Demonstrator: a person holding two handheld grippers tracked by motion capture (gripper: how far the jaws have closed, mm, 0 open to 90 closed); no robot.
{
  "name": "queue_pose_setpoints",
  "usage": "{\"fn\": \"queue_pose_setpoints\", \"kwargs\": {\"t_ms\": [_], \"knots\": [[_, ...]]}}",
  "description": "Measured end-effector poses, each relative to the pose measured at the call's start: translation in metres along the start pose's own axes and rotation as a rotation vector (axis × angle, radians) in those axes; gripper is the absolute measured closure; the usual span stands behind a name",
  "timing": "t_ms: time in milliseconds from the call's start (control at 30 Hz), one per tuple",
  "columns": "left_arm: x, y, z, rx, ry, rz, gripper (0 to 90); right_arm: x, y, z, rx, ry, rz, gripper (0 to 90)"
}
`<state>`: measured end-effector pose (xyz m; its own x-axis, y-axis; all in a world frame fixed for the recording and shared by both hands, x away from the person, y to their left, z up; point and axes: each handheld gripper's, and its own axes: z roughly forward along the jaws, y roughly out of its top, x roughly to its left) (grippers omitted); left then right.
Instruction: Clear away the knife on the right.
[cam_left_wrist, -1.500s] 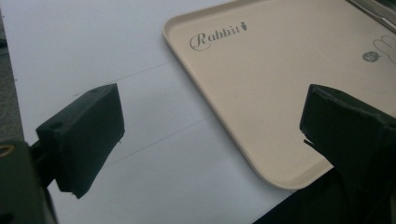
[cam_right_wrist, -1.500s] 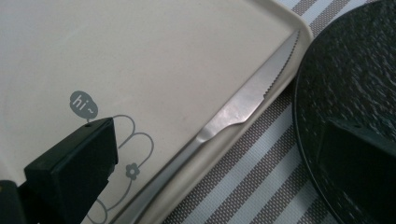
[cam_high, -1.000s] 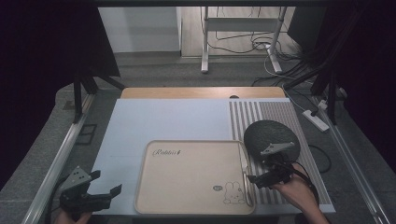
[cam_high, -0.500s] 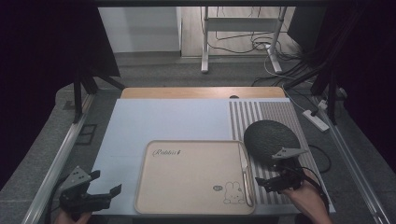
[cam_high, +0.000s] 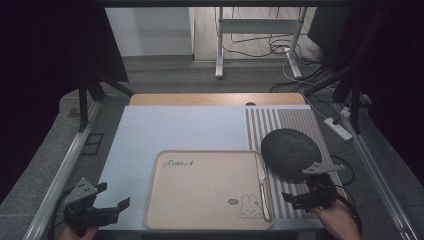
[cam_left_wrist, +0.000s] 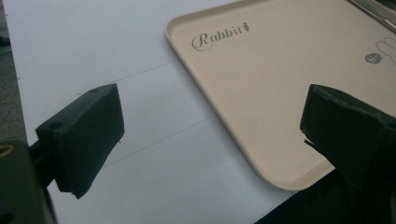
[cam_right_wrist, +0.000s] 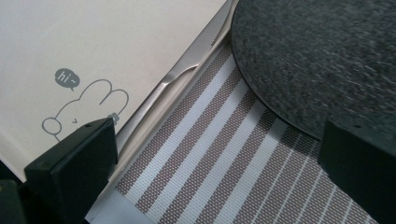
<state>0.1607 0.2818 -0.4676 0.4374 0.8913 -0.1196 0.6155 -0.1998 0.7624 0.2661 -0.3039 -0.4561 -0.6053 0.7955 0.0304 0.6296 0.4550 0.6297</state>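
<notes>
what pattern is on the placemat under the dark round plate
Brown and white stripes on the placemat, woven-looking, running lengthwise beside the tray; clearest in the right gripper view.

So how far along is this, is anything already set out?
Already laid: a knife along the beige tray's right edge, and a dark round plate on the striped mat. Nothing is in hand: the left tongs and right tongs are open and empty. What remains can't be told.

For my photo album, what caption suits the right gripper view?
Open right gripper above a striped woven placemat, a silver table knife on a beige rabbit tray, dark round plate beside.
</notes>
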Motion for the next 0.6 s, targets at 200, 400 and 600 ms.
{"fn": "queue_pose_setpoints", "kwargs": {"t_ms": [200, 400, 600], "knots": [[0.000, 0.000, 0.000, -0.002, 0.000, -0.003, 6.4, -0.001, -0.003, -0.007, -0.014, -0.010, 0.012, 0.0], [0.001, 0.000, 0.000, -0.001, -0.001, -0.007, 6.2, -0.002, -0.008, -0.016, -0.040, -0.017, 0.028, 0.0], [0.001, 0.000, 0.000, -0.001, -0.001, -0.008, 6.0, -0.003, -0.013, -0.023, -0.053, -0.026, 0.041, 0.0]]}}
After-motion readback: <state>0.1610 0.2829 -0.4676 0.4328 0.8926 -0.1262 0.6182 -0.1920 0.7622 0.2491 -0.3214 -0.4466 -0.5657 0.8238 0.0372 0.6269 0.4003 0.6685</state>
